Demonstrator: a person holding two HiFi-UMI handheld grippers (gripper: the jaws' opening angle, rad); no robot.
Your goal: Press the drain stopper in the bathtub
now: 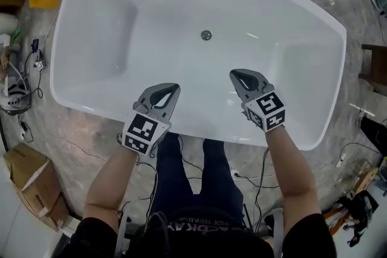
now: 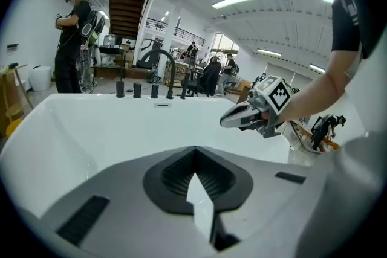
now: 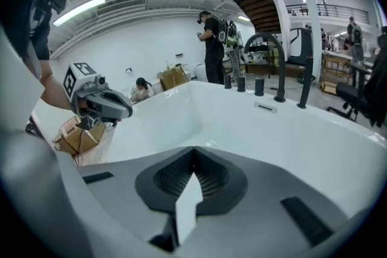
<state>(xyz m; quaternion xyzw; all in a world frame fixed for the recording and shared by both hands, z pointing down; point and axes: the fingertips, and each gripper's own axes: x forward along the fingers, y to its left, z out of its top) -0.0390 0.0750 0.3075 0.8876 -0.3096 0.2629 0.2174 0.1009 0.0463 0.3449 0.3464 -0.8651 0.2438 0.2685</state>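
Round metal drain stopper (image 1: 206, 35) in white bathtub (image 1: 314, 39) lay 11 o'clock of right gripper (image 1: 239, 75), 1 o'clock of left gripper (image 1: 171, 89); right judged nearer. Both closed, empty.

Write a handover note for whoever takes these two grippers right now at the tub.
Left gripper: jaws shut, empty, held over the near edge of the bathtub.
Right gripper: jaws shut, empty, beside it, tip pointing into the tub.
Drain stopper: middle of the tub floor, beyond both grippers; neither touches it.
Done: nothing yet.
Left: lower one gripper and press the stopper.
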